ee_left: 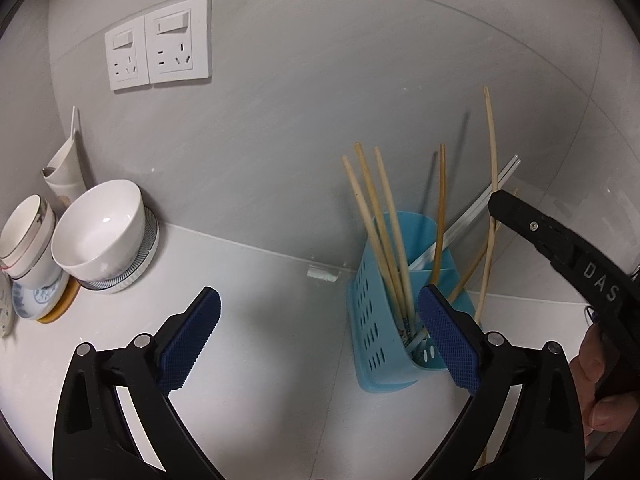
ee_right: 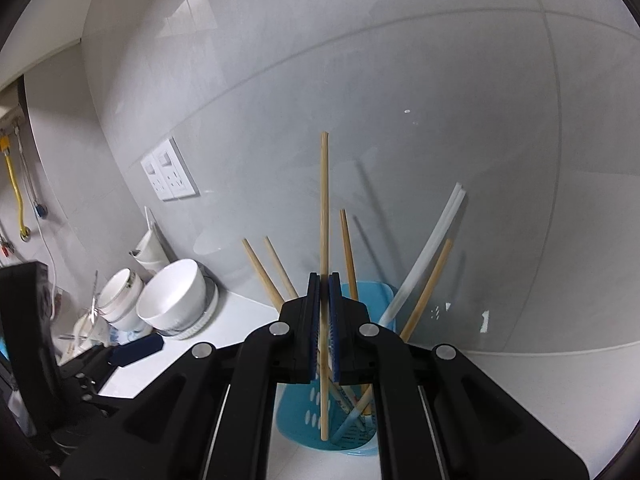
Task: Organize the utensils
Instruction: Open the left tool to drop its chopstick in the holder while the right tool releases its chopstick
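A blue slotted utensil holder point(ee_left: 376, 320) point(ee_right: 296, 416) stands on the white counter by the wall, with several wooden chopsticks point(ee_left: 380, 208) and a white pair point(ee_left: 480, 204) leaning in it. My right gripper point(ee_right: 324, 280) is shut on one upright wooden chopstick point(ee_right: 324, 200), whose lower end hangs at the holder's mouth. In the left wrist view that chopstick point(ee_left: 491, 140) and the right gripper point(ee_left: 496, 200) appear at the right. My left gripper point(ee_left: 320, 340) stands wide open just left of the holder, nothing between its fingers; its right pad is in front of the holder.
A white bowl point(ee_left: 100, 232) point(ee_right: 172, 296) tilts on stacked plates at the left, beside stacked cups point(ee_left: 28, 232). Wall sockets point(ee_left: 158, 44) sit above them. A person's hand point(ee_left: 600, 380) holds the right gripper. The tiled wall stands close behind the holder.
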